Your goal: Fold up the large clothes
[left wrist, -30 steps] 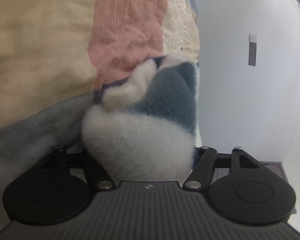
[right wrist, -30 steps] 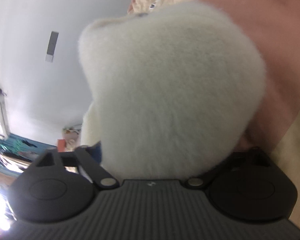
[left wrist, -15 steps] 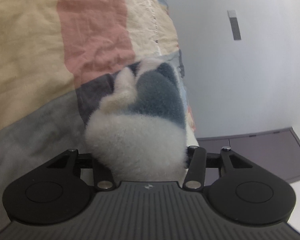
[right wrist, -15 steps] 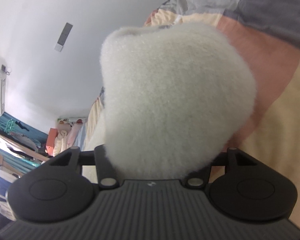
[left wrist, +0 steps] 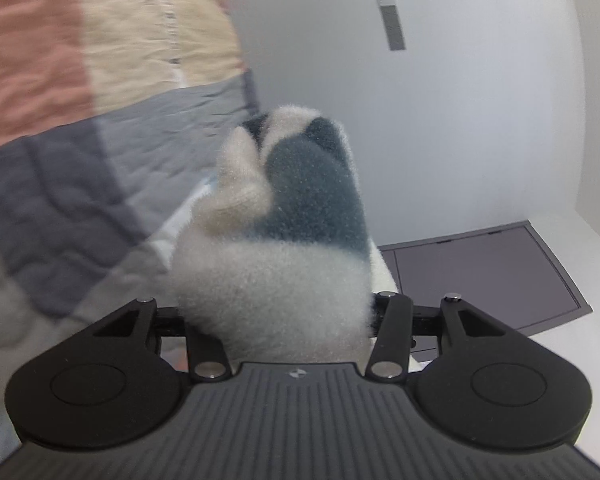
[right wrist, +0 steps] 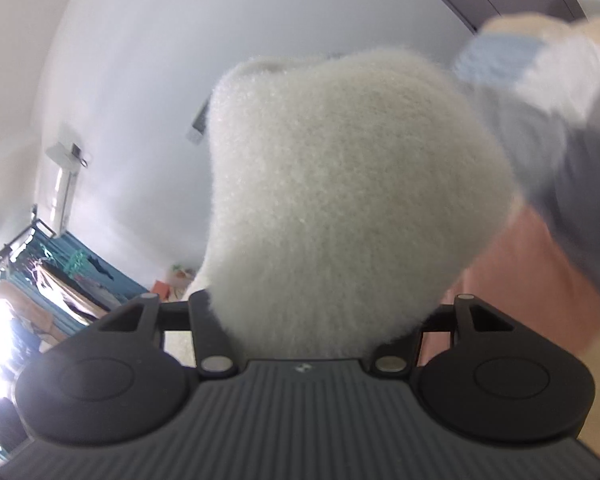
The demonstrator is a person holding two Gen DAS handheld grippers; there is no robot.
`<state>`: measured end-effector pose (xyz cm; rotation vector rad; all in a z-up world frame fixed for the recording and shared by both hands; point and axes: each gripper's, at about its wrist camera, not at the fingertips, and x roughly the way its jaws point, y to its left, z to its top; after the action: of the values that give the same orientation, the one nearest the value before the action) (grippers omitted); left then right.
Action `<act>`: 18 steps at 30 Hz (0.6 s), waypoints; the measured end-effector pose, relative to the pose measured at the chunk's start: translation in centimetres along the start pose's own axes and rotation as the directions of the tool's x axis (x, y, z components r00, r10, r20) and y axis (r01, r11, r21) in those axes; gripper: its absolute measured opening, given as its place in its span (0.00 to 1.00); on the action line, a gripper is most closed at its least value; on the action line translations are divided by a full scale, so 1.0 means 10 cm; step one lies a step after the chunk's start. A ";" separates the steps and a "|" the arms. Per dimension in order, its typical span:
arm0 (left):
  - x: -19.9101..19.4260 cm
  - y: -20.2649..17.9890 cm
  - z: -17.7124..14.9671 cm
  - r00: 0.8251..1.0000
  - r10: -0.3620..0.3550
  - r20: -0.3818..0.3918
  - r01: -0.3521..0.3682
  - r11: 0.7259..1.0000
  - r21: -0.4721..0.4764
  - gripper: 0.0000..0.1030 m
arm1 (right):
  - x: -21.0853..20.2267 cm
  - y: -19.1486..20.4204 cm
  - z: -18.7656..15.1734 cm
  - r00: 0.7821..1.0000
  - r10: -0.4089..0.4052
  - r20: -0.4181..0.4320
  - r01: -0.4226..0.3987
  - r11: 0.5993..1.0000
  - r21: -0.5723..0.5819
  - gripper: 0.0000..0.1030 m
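Note:
A fluffy fleece garment, white with a dark blue-grey patch (left wrist: 300, 216), bulges out of my left gripper (left wrist: 278, 320), which is shut on a thick bunch of it. The fingers are buried in the pile. In the right wrist view an all-white fold of the same fleece (right wrist: 340, 184) fills the middle, and my right gripper (right wrist: 320, 328) is shut on it, fingertips hidden as well. Both bunches hang lifted off the bed, with the patchwork quilt (left wrist: 80, 140) behind and below them.
The quilt, in pink, beige and grey squares, also shows blurred at the right (right wrist: 540, 264). A pale wall with a grey panel (left wrist: 392, 20) and a dark flat cabinet front (left wrist: 480, 280) lie beyond. A clothes rack (right wrist: 60, 280) stands at the far left.
Both grippers closed tighter on the fleece and rose with it. The quilt has slid away and more wall shows. Both views have rolled.

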<state>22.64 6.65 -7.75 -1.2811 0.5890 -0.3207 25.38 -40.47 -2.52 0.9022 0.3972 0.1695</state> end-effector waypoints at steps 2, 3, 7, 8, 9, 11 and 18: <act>0.20 -0.20 0.04 1.000 -0.021 -0.006 0.021 1.000 0.020 0.52 | 0.06 0.04 0.25 1.000 0.014 0.017 -0.014 1.000 0.013 0.56; 0.31 -0.30 0.05 1.000 -0.027 -0.009 0.028 0.999 0.031 0.52 | 0.08 0.05 0.36 1.000 0.017 0.023 -0.017 1.000 0.018 0.56; 0.79 -0.66 0.06 1.000 -0.028 -0.010 0.029 0.998 0.050 0.52 | 0.21 0.02 0.78 0.999 0.021 0.047 -0.021 1.000 0.013 0.56; 0.91 -0.73 0.05 0.999 -0.033 -0.013 0.034 0.998 0.061 0.52 | 0.25 -0.01 0.88 0.998 0.021 0.054 -0.022 1.000 0.019 0.56; 1.05 -0.79 0.05 0.999 -0.037 -0.018 0.038 0.997 0.071 0.52 | 0.30 -0.06 0.97 0.998 0.021 0.060 -0.023 0.999 0.032 0.56; 1.35 -0.87 0.04 0.999 -0.035 -0.032 0.038 0.995 0.091 0.52 | 0.42 -0.19 1.15 0.998 0.010 0.069 -0.014 0.999 0.048 0.56; 2.31 -0.58 -0.03 0.994 0.036 -0.099 -0.023 0.991 0.131 0.52 | 1.00 -0.83 1.43 0.995 -0.087 0.041 0.082 0.991 0.105 0.57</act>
<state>41.77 -7.47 -7.63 -1.1348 0.6619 -0.3942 40.18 -52.90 -3.76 0.9870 0.4038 0.0505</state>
